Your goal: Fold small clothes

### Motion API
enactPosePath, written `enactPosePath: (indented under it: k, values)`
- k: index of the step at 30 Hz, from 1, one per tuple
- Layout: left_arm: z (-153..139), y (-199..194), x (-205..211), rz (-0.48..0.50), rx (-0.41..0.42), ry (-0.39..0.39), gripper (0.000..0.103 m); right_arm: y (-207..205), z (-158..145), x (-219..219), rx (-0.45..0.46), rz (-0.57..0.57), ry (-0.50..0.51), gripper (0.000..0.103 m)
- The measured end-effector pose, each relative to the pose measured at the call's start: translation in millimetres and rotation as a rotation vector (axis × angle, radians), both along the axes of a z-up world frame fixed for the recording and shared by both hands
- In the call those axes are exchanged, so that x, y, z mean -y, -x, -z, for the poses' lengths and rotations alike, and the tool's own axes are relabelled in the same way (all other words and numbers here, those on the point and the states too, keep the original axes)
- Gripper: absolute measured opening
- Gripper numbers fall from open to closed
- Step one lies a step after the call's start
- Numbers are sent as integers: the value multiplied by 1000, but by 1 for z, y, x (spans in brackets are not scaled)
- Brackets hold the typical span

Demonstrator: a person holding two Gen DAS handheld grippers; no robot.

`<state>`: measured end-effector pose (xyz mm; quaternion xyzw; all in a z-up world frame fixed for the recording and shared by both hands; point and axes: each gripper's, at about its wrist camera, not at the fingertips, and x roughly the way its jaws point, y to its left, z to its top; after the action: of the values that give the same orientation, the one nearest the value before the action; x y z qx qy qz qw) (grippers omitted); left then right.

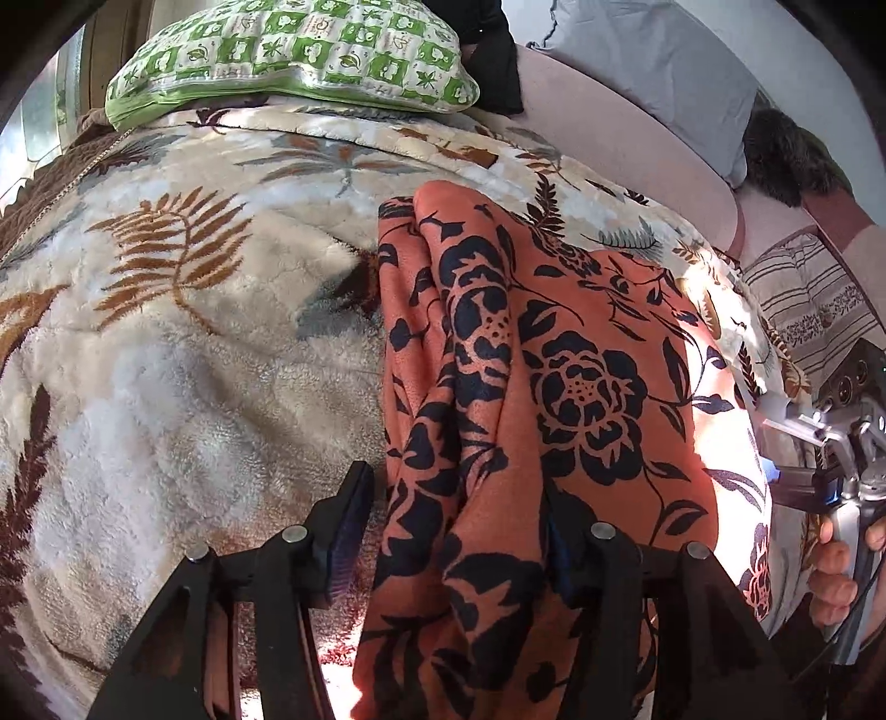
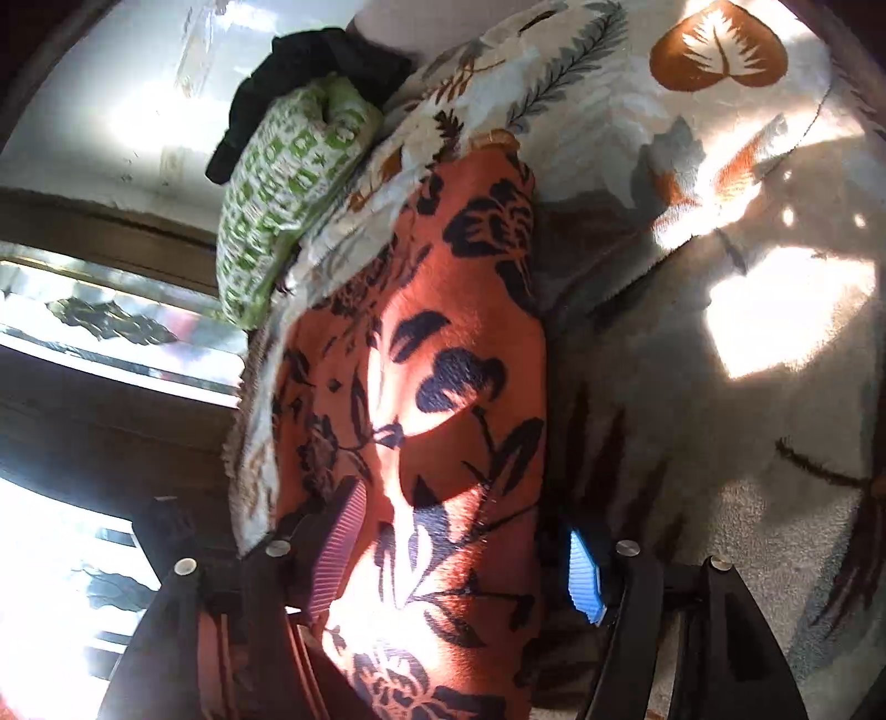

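An orange garment with black flowers [image 1: 554,360] lies bunched lengthwise on a cream leaf-print blanket [image 1: 194,343]. My left gripper [image 1: 454,537] straddles the garment's near end with its jaws open. Its left pad [image 1: 349,526] stands clear of the fabric, and the right one is half hidden by a fold. In the right wrist view the same garment [image 2: 432,354] runs between the open jaws of my right gripper [image 2: 459,559]. The pink pad [image 2: 338,548] sits over the cloth's left edge. The blue pad [image 2: 584,576] is apart from the right edge.
A green checked pillow [image 1: 288,50] lies at the blanket's far end with dark cloth [image 1: 493,61] beside it. A grey pillow [image 1: 659,61] and a striped cushion [image 1: 814,299] lie to the right. A person's hand [image 1: 836,576] shows at the right edge.
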<state>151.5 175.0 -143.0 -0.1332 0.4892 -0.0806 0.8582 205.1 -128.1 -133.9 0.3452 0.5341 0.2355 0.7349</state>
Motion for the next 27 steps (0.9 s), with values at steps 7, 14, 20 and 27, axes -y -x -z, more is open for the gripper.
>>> enactPosePath:
  k: [7, 14, 20, 27]
  values:
    - [1, 0, -6, 5, 5, 37, 59, -55, 32, 5, -167, 55, -85, 39]
    - [2, 0, -6, 10, 17, 38, 62, -49, 21, -8, -93, 41, 108, 55]
    - [3, 2, -8, -3, 19, 43, 62, 15, 1, 17, -79, 94, -74, 78]
    - [-34, 30, -19, -61, 64, 102, 59, 50, -8, -17, -17, -48, 111, 37]
